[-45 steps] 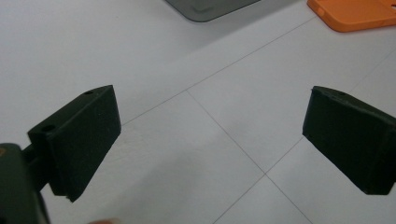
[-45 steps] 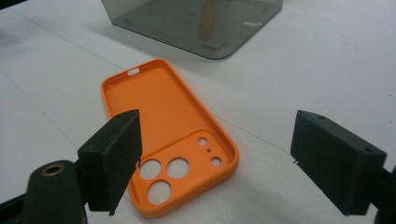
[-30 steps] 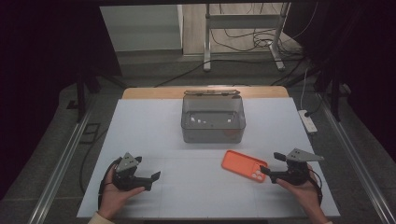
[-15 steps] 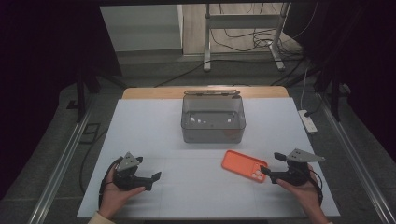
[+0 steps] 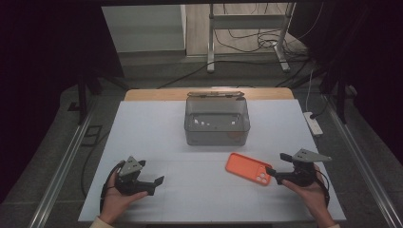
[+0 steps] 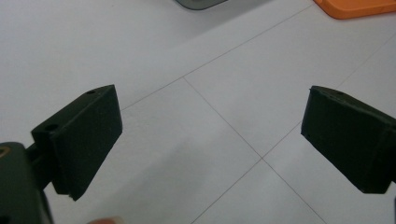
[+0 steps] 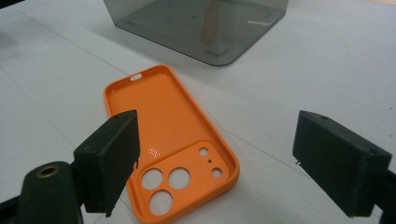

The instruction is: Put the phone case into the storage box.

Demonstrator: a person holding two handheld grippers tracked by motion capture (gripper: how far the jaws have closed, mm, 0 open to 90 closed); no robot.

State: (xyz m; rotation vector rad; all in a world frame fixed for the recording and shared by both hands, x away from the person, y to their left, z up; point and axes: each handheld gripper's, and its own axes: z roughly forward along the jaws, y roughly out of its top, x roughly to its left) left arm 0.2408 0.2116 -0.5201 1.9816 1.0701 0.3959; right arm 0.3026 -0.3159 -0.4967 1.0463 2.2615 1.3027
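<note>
Your right gripper (image 5: 272, 173) sits low over the table (image 5: 142, 123) with its jaws spread wide and nothing between them. The case (image 7: 170, 140) lies flat, open side up, just ahead of those jaws and toward the left one, its camera-hole end nearest them. Beyond the case stands the box (image 5: 216, 121), well clear of the gripper. Your left gripper (image 5: 159, 180) rests near the table's front edge, jaws also wide apart over bare tabletop, with the case far off ahead and to its right.
</note>
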